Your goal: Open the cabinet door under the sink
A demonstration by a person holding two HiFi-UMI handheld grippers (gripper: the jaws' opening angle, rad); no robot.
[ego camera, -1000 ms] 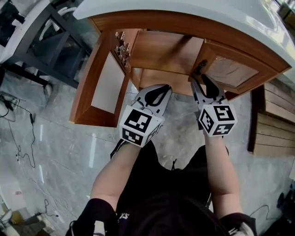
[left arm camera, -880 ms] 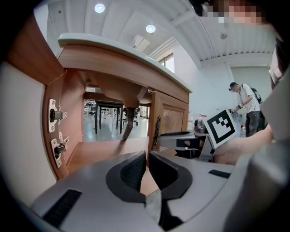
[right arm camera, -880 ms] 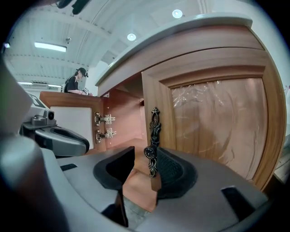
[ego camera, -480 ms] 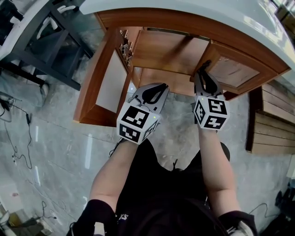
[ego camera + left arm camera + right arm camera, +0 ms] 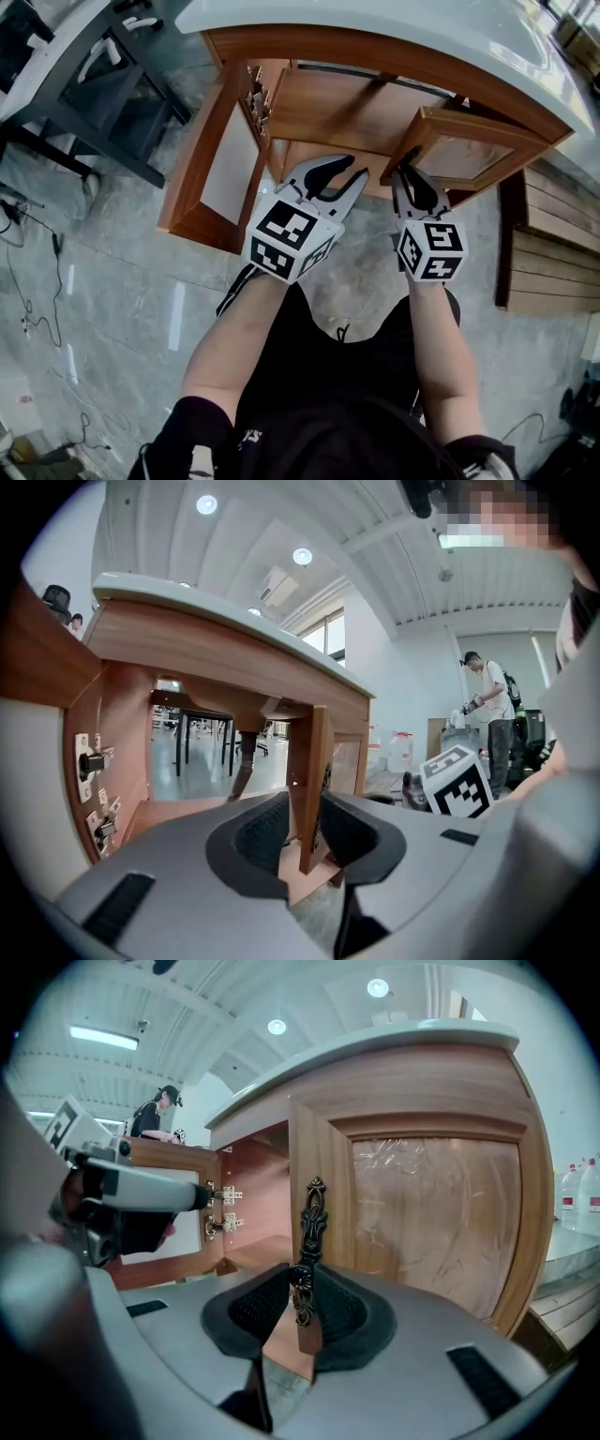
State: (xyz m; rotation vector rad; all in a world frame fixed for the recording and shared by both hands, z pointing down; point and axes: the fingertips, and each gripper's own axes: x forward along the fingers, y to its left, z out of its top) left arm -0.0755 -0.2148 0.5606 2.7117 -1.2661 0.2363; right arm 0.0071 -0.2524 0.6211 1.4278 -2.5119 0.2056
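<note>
The wooden cabinet under the white sink top (image 5: pixel 375 23) has two doors. Its left door (image 5: pixel 220 159) stands wide open. The right door (image 5: pixel 469 155) hangs partly open. My right gripper (image 5: pixel 411 164) is shut on that door's dark ornate handle (image 5: pixel 309 1218), whose knob sits between the pads (image 5: pixel 342 1312). My left gripper (image 5: pixel 354 167) hovers before the open middle of the cabinet. Its jaws are opening and nothing is between them. In the left gripper view the right door's free edge (image 5: pixel 309 761) shows beyond the gap of the left gripper (image 5: pixel 305 827).
Hinges (image 5: pixel 94 761) sit on the cabinet's inner left wall. A dark metal table frame (image 5: pixel 103 84) stands at left, and wooden planks (image 5: pixel 553 253) lie at right. Cables (image 5: pixel 37 272) trail over the grey floor. People (image 5: pixel 487 705) stand in the background.
The right gripper closed on the handle and the right door swung outward from nearly closed. The left gripper rose a little and its jaws went from shut to apart.
</note>
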